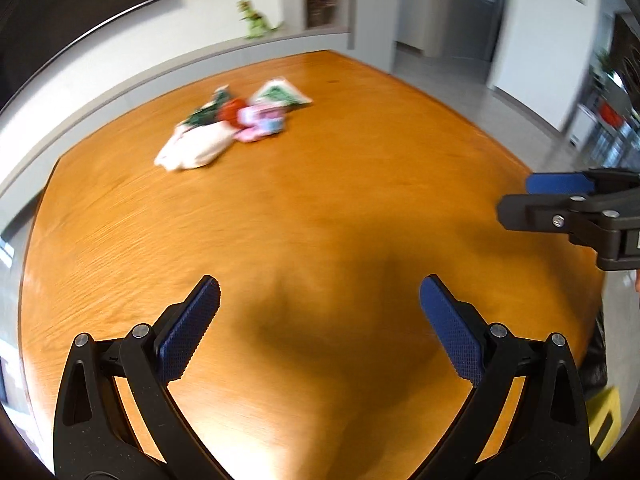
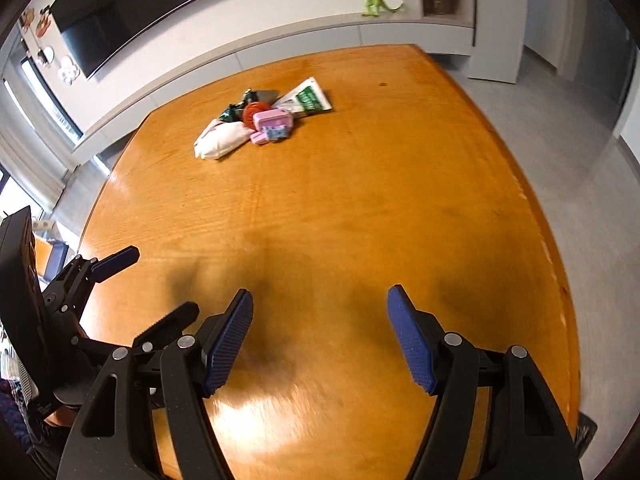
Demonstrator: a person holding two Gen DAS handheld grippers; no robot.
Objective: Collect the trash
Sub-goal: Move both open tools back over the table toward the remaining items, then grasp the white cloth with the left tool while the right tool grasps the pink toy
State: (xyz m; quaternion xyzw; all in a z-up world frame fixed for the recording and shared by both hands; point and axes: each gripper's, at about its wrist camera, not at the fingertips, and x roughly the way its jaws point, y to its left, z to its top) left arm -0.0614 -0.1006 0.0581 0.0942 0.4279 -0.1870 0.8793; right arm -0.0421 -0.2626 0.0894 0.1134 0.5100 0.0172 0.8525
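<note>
We are at the approach step: our left gripper and right gripper both hover over the bare wooden table, jaws spread and empty. The trash pile, a white bag, green-printed wrapper, pink box and red lid, lies well ahead at about eleven o'clock. Next, we judge, comes a reach forward to one piece.

Both wrist views look down across one table.
</note>
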